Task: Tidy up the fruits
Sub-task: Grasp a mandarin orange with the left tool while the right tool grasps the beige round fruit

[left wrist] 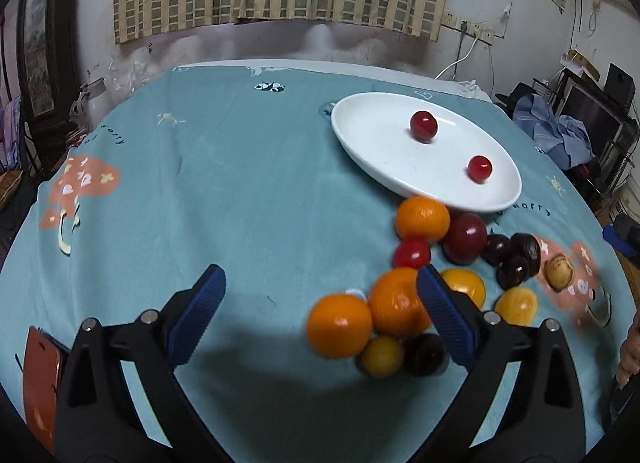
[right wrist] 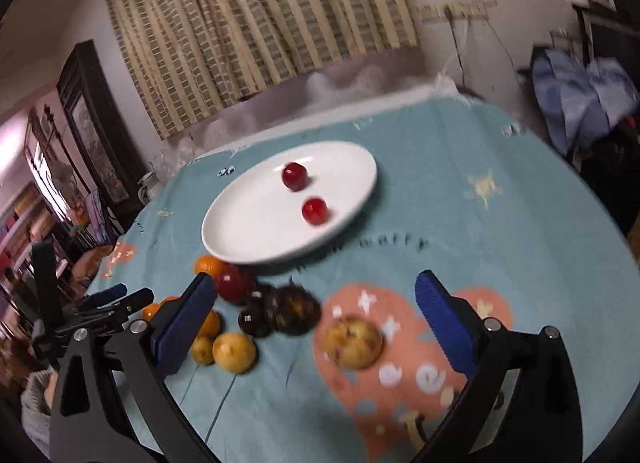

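A white oval plate (left wrist: 380, 135) (right wrist: 248, 223) lies on the teal cloth with two red fruits (left wrist: 423, 125) (right wrist: 295, 176) in it. Just in front of the plate sits a loose pile: oranges (left wrist: 423, 219), a dark red plum (left wrist: 464, 237) (right wrist: 232, 283), yellow fruits (left wrist: 516, 305) (right wrist: 234, 352), dark fruits (left wrist: 516, 255) (right wrist: 292, 309) and a brownish walnut-like one (left wrist: 560, 273) (right wrist: 353, 342). My left gripper (left wrist: 320, 275) is open above the pile's left side, gripping nothing. My right gripper (right wrist: 315, 282) is open over the pile's right side, with the brownish fruit lying free between its fingers.
A red flat object (left wrist: 40, 375) lies at the table's near left edge. A person's hand (left wrist: 630, 347) shows at the right border. Furniture and blue cloth (left wrist: 560, 135) crowd the right side, and dark shelves (right wrist: 48, 223) stand to the left. The left gripper (right wrist: 116, 299) shows at the left of the right wrist view.
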Demonstrator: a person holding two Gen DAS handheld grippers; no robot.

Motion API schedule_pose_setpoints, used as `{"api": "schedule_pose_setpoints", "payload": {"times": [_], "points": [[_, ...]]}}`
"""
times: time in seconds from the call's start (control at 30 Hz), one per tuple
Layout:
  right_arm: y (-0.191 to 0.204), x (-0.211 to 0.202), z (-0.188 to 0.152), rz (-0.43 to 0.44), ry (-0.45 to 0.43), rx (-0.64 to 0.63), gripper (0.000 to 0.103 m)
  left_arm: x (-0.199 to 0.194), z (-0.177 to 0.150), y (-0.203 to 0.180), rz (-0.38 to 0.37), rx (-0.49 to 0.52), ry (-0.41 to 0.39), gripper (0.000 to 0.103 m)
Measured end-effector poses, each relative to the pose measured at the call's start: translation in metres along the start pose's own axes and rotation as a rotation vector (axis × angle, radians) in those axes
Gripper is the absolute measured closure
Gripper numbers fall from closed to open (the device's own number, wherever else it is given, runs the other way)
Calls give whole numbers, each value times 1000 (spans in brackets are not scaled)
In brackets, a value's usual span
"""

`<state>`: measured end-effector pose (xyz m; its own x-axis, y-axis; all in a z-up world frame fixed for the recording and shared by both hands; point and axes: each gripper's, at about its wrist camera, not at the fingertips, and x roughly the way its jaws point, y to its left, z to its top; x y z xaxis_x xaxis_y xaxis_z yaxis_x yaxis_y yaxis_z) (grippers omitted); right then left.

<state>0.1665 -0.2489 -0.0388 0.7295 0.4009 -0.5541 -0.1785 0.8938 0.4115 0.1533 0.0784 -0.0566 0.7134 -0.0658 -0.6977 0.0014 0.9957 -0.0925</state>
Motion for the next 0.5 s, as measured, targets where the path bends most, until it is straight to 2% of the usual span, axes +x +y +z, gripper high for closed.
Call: {"api": "schedule_pose_setpoints", "payload": {"times": [0.07,0.17,0.3,0.4,0.43,0.5], "points": [[-9,0,1,24,6,63,3,-4,-3,0,15,6,-8,4],[-14,2,1,12,20,103,3,-8,-13,5,34,-5,4,4],[-15,3,1,9,30,114,3,-8,-28,17,-10,-55,57,4],[-16,3,-1,3,32,109,3,-9,-32,14,-23,-32,61,4],[-16,4,-1,0,34,109,3,-8,-32,10,-7,-11,64,4],[-17,4,0,0,37,112,3,0,-34,4,88,49,82,2]]}}
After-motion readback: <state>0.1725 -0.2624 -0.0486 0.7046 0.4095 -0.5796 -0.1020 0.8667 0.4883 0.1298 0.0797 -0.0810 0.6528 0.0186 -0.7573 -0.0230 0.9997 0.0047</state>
